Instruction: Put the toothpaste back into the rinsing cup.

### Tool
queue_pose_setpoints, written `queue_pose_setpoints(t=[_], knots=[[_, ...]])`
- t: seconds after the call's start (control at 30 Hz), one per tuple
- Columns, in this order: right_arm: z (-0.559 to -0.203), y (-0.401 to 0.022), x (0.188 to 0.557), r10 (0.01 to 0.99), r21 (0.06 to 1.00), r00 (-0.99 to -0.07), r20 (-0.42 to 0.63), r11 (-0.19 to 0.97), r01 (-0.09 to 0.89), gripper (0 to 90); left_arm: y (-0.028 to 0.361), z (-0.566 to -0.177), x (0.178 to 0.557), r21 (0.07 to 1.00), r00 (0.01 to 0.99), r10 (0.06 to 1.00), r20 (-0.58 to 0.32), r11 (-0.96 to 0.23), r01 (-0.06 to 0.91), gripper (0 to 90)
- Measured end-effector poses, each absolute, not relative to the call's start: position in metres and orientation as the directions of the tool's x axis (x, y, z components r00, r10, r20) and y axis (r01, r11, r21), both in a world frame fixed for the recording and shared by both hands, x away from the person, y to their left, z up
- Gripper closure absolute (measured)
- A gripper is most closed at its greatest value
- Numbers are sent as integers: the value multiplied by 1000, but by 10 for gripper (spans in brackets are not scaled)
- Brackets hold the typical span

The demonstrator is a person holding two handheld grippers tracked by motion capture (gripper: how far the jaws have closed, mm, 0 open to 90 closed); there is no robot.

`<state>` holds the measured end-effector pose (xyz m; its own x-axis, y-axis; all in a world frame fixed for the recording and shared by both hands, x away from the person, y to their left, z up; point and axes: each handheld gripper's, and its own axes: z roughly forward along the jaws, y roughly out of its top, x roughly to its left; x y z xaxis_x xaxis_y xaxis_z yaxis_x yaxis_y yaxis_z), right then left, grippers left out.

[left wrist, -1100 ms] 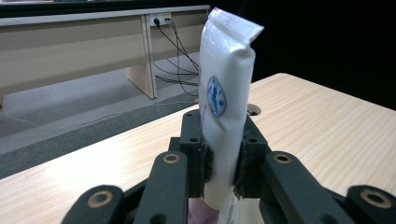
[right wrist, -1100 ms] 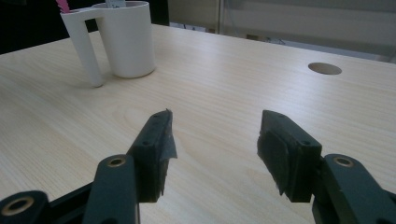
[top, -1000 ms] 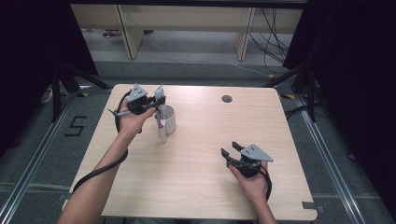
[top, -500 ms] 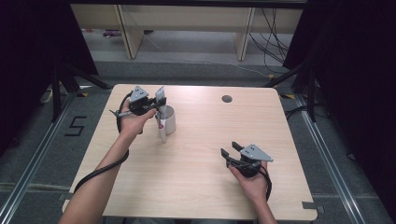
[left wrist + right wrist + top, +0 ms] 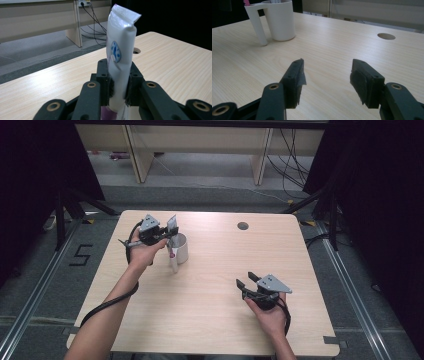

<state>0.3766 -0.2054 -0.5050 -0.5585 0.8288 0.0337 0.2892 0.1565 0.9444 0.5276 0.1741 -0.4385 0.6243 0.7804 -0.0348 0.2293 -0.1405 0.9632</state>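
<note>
Wooden table [image 5: 210, 320], wide bare middle between left gripper [image 5: 167, 234] and right gripper [image 5: 246, 281]

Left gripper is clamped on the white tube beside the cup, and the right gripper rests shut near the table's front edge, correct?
Not quite: the right gripper is open, its jaws standing well apart with nothing between them, as the right gripper view shows. The left gripper does clamp the white tube by the cup.
</note>
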Motion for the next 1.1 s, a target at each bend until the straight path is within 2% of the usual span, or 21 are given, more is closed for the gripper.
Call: queue_pose_setpoints(t=[0.27, 0.37, 0.57, 0.77, 1.1], knots=[[-505, -205, 375, 832, 939, -552, 54, 146, 311, 448, 173, -437, 528, 964, 626, 779, -29, -143, 223, 764], [-505, -206, 378, 835, 949, -550, 9, 167, 268, 448, 173, -438, 528, 964, 624, 781, -30, -143, 226, 764], [-506, -204, 377, 823, 945, -565, 53, 142, 295, 448, 174, -439, 529, 965, 628, 778, -29, -143, 221, 762], [-506, -205, 377, 826, 944, -563, 42, 151, 293, 448, 174, -439, 529, 965, 632, 775, -21, -149, 215, 755], [-506, -205, 377, 827, 944, -562, 26, 164, 285, 448, 177, -430, 528, 972, 630, 776, -22, -131, 195, 713]])
